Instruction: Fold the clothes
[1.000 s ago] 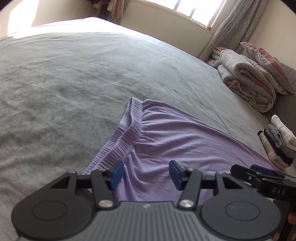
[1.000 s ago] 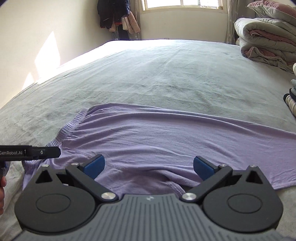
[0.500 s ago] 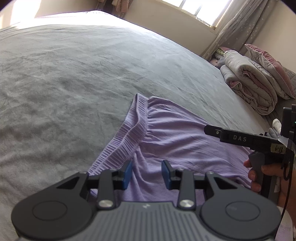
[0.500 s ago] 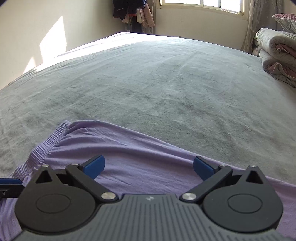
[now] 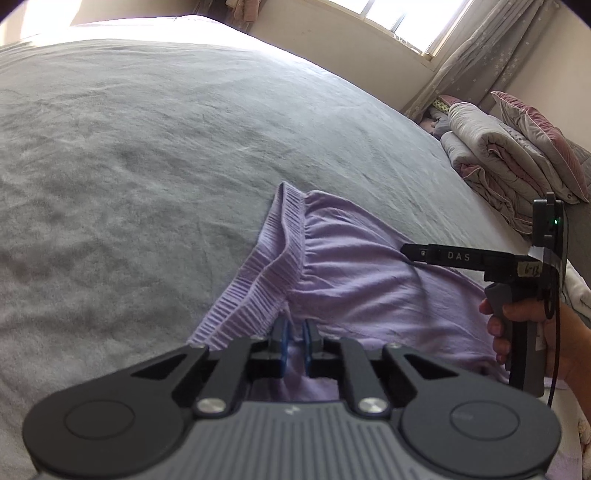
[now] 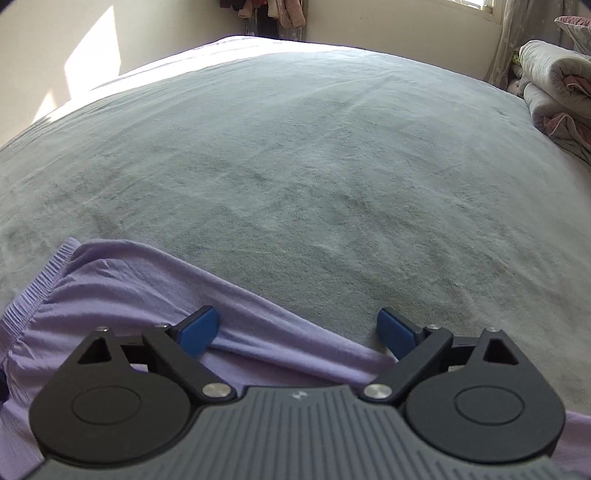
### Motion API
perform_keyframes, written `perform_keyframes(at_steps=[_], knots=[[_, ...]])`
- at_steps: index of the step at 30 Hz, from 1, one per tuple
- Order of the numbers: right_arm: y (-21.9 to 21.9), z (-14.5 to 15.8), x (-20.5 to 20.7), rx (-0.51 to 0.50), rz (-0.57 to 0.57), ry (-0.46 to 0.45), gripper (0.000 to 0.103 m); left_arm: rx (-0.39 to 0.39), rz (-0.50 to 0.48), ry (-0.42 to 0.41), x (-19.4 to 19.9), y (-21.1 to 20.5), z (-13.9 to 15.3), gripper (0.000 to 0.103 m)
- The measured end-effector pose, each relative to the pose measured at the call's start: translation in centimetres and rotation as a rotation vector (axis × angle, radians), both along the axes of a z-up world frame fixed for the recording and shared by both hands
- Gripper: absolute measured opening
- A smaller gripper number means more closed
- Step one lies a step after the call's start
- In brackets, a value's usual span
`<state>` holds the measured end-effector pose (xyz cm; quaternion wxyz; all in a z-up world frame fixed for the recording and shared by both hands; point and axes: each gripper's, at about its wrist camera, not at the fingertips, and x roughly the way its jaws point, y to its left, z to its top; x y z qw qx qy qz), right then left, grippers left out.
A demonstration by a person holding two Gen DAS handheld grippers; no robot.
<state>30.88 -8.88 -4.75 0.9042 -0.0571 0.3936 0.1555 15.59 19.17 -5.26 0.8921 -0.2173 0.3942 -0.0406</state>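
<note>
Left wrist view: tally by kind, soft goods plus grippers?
Purple garment: 1
Grey bedspread: 1
Folded quilts: 1 stack
Pillow: 1
Grippers: 2, left gripper and right gripper
Total: 6

The right gripper fills the bottom of the frame, its blue pads spread wide apart with nothing between them. Beneath it a purple garment lies across the lower left, its ribbed waistband at the left edge and its far edge running diagonally down toward the right pad. A grey bedspread covers the middle. A folded quilt sits at the upper right, hanging clothes at top centre.
</note>
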Motion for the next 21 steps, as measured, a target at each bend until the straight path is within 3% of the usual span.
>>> perform_keyframes(at_steps=[1, 3, 4, 5, 6, 11, 21], knots=[[0.0, 0.1, -0.2, 0.007, 0.000, -0.002, 0.085, 0.000, 0.002, 0.000, 0.0, 0.1, 0.0, 0.005], [0.4, 0.5, -0.7, 0.021, 0.026, -0.006, 0.050, 0.008, 0.000, -0.002, -0.1, 0.1, 0.0, 0.005], [0.6, 0.7, -0.9, 0.023, 0.038, -0.002, 0.039, 0.016, -0.001, -0.004, -0.1, 0.0, 0.0, 0.004], [1.0, 1.0, -1.2, 0.012, 0.046, 0.000, 0.010, 0.026, -0.002, -0.007, -0.2, -0.1, 0.0, 0.004], [1.3, 1.2, -1.5, -0.005, 0.056, 0.004, 0.004, 0.037, -0.004, -0.009, -0.2, -0.3, 0.0, 0.004], [2.1, 2.7, -3.8, -0.069, 0.060, -0.041, 0.003, 0.062, -0.005, -0.012, -0.1, -0.5, 0.1, 0.004], [2.1, 8.7, -9.9, -0.086, 0.088, -0.144, 0.003, -0.011, 0.004, -0.008, -0.2, 0.6, -0.4, 0.003]])
